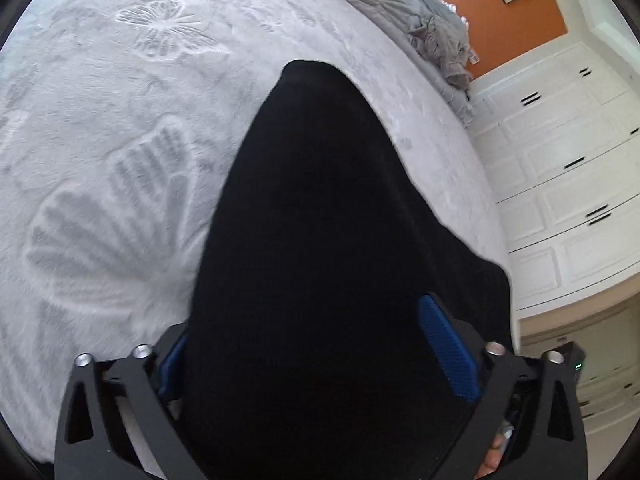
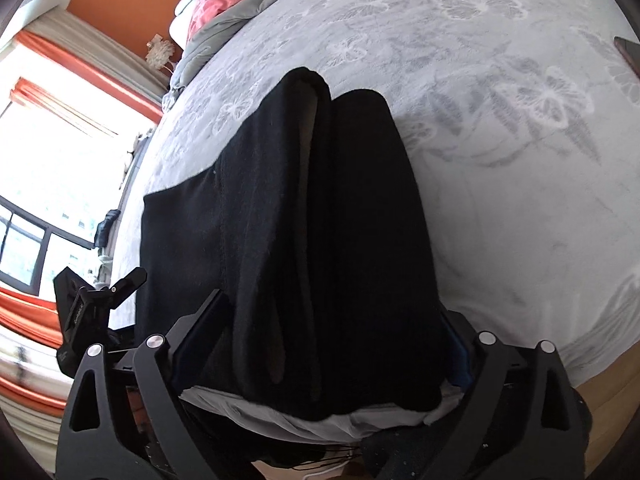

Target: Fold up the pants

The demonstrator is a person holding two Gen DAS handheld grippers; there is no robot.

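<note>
Black pants (image 1: 320,220) lie on a grey bed cover with butterfly patterns (image 1: 100,140), legs running away from me. My left gripper (image 1: 320,352) is open, its blue pads (image 1: 448,352) wide apart on either side of the near end of the pants. In the right wrist view the pants (image 2: 320,220) show as two legs side by side, reaching the bed's near edge. My right gripper (image 2: 324,344) is open, fingers either side of the near end. The left gripper (image 2: 92,312) shows at the left of this view.
A rumpled grey duvet (image 1: 432,20) and a pink pillow (image 2: 220,4) lie at the head of the bed. White cabinets (image 1: 560,160) stand beside the bed. A window with orange curtains (image 2: 40,140) is on the other side. A dark flat object (image 2: 628,52) lies at the cover's right edge.
</note>
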